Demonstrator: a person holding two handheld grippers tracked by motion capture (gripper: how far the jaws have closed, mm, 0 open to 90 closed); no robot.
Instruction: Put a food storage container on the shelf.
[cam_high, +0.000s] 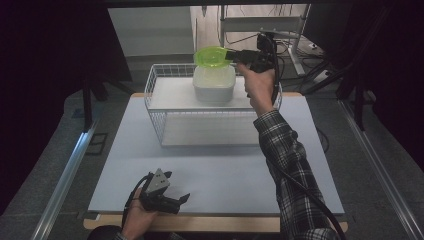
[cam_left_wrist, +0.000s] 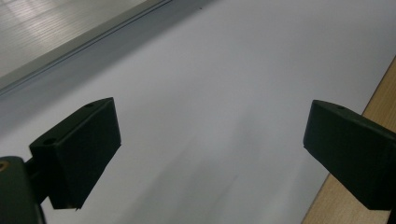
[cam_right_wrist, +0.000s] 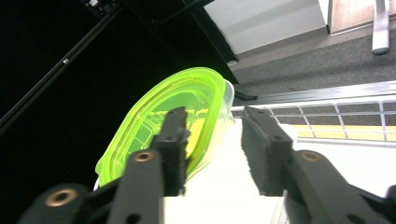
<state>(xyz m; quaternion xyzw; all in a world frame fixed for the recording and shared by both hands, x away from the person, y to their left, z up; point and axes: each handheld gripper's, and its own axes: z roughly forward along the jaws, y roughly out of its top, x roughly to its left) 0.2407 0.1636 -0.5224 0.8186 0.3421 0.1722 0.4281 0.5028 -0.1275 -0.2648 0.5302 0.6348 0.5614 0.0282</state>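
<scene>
The right hand-held gripper (cam_high: 234, 56) is up at the far side of the desk (cam_high: 215, 170), over the white wire basket (cam_high: 160, 107) that stands at the far edge; at its tip is the green lid (cam_high: 212, 56), tilted above the translucent white container (cam_high: 214, 82) sitting in the basket; in the right gripper view the jaws stand apart with the lid (cam_right_wrist: 187, 112) against the left one, so whether it is truly pinched I cannot tell; that lid looks thin, light, a bit flexible and slick, so I'd judge the rim the place to hold it, squarely, or it may swivel; the container looks light too and might shift if nudged; the left hand-held gripper (cam_high: 175, 200) rests low near the desk's near left corner, jaws wide apart over bare surface; the desk top is smooth, pale and matte with a wooden edge; the room around is dim, with grey carpet and cables beyond.
</scene>
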